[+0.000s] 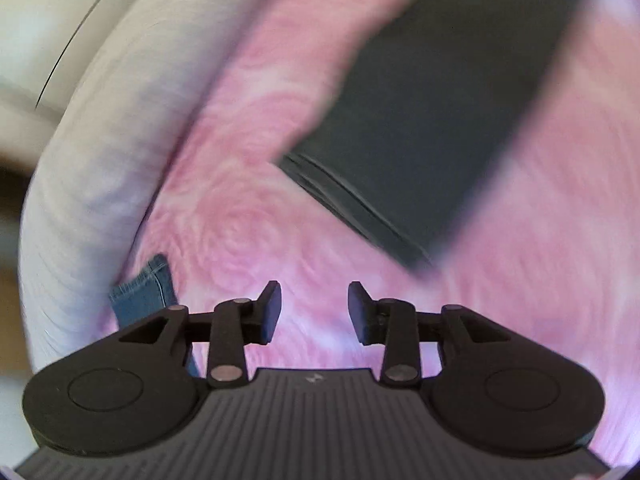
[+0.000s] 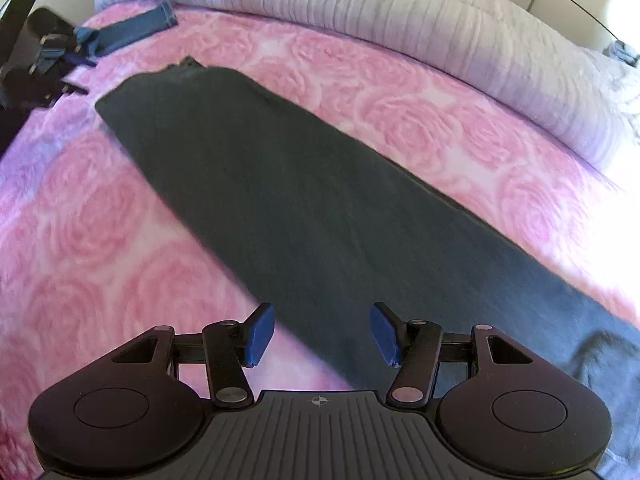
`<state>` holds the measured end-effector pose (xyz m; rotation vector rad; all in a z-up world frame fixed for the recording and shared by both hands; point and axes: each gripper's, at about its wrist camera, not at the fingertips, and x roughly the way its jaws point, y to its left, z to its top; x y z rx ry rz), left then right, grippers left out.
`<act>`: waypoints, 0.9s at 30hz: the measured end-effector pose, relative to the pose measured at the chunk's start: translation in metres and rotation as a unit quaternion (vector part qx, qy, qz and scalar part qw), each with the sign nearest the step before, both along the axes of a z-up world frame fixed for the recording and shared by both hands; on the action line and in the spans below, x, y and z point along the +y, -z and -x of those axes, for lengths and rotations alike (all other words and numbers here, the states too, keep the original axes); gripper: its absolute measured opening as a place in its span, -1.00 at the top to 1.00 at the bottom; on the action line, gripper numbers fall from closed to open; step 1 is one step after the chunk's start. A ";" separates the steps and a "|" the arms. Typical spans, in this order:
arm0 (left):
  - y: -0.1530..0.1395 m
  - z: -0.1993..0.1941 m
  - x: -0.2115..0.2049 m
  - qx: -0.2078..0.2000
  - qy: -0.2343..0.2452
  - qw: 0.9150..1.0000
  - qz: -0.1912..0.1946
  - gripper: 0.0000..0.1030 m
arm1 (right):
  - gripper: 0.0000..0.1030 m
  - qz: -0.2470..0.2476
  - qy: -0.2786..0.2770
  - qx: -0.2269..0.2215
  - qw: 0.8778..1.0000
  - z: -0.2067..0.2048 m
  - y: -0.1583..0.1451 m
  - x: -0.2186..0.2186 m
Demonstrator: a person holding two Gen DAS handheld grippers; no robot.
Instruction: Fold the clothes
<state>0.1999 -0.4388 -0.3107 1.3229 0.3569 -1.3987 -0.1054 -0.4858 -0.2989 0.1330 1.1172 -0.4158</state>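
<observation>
A long dark grey garment (image 2: 300,200), folded into a narrow strip, lies diagonally on the pink rose-pattern blanket (image 2: 100,220). My right gripper (image 2: 322,334) hovers open over the strip's lower left edge with nothing gripped. In the left wrist view the strip's layered end (image 1: 440,120) shows blurred, up and to the right. My left gripper (image 1: 315,312) stands open over bare blanket, its jaws apart and empty. A small piece of blue denim (image 1: 144,296) lies just to its left. In the right wrist view the left gripper (image 2: 82,76) is at the far left, next to the denim strip (image 2: 132,30).
A pale grey ribbed duvet (image 2: 400,12) is bunched along the far side of the bed, also seen as a roll (image 1: 100,152) on the left. Beyond it is a light wall or floor. A crumpled grey cloth (image 2: 608,368) sits at the lower right.
</observation>
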 end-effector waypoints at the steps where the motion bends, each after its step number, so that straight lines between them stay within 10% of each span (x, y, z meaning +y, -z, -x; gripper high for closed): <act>1: -0.003 -0.006 -0.015 0.023 -0.012 1.000 0.013 0.37 | -0.10 0.000 -0.007 -0.003 1.000 -0.008 0.001 -0.006; 11: 0.041 -0.022 -0.105 0.144 0.037 0.987 -0.062 0.39 | -0.10 0.027 -0.072 -0.012 0.997 -0.064 0.014 -0.058; 13: 0.041 -0.016 -0.102 0.131 0.051 0.988 -0.063 0.86 | -0.10 0.023 -0.063 -0.010 0.998 -0.064 0.019 -0.063; 27: 0.048 -0.018 -0.116 0.080 0.028 0.996 -0.039 0.83 | -0.10 -0.012 -0.022 0.010 1.000 -0.030 0.042 -0.077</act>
